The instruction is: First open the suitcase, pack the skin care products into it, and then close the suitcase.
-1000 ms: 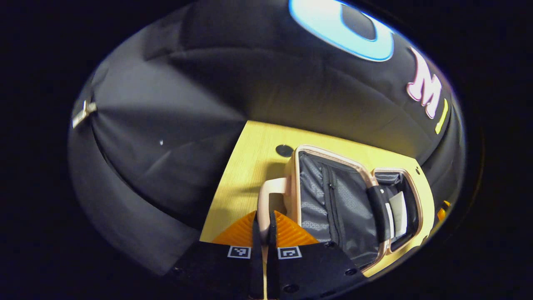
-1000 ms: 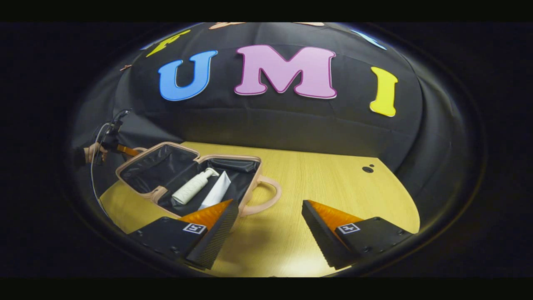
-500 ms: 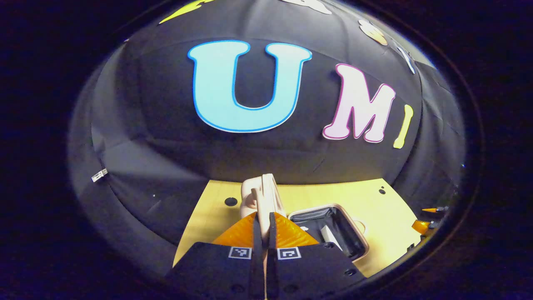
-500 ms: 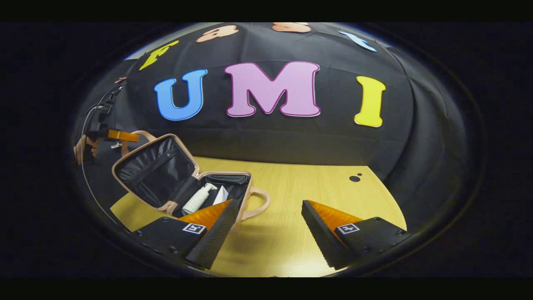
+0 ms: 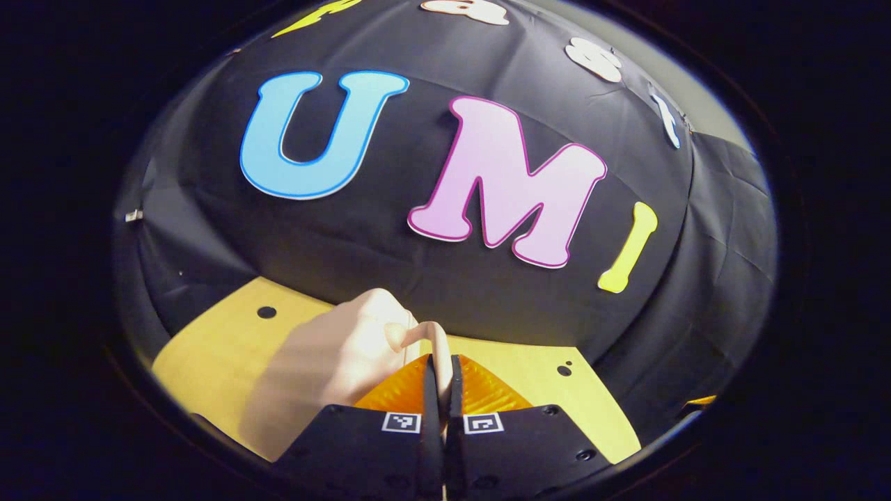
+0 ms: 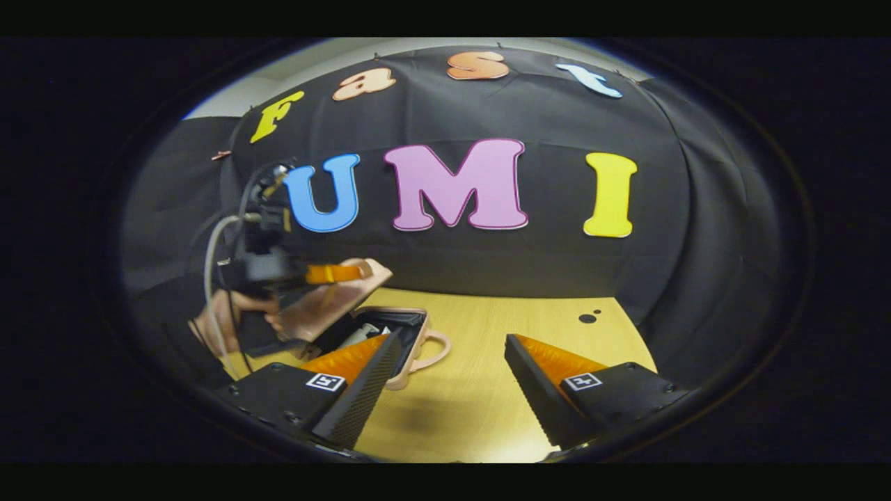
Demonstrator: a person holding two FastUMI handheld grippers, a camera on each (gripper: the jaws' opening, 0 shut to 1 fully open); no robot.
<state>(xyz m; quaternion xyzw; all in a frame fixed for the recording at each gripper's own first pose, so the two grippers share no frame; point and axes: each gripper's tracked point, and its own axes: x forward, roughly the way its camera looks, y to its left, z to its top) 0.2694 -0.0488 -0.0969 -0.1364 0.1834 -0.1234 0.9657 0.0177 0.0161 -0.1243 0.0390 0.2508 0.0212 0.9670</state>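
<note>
Hand: a person's hand [image 6: 226, 316] is gripping the left gripper at the far left of the suitcase, in the right gripper view.
Left gripper: the left gripper [image 5: 438, 369] is pinching the lid's handle [image 5: 426, 339] between both fingers, which are sitting nearly together.
Lid: the lid [image 6: 334, 299] is hanging tilted over the suitcase's lower half, partly lowered, with a gap below it.
Suitcase: the suitcase [image 6: 407, 341] is lying on the table [image 6: 487, 348], left of the right gripper; pale items are showing inside, too small to tell.
Right gripper: the right gripper [image 6: 452, 362] is hovering over the table, right of the suitcase, fingers spread wide and holding nothing.
</note>
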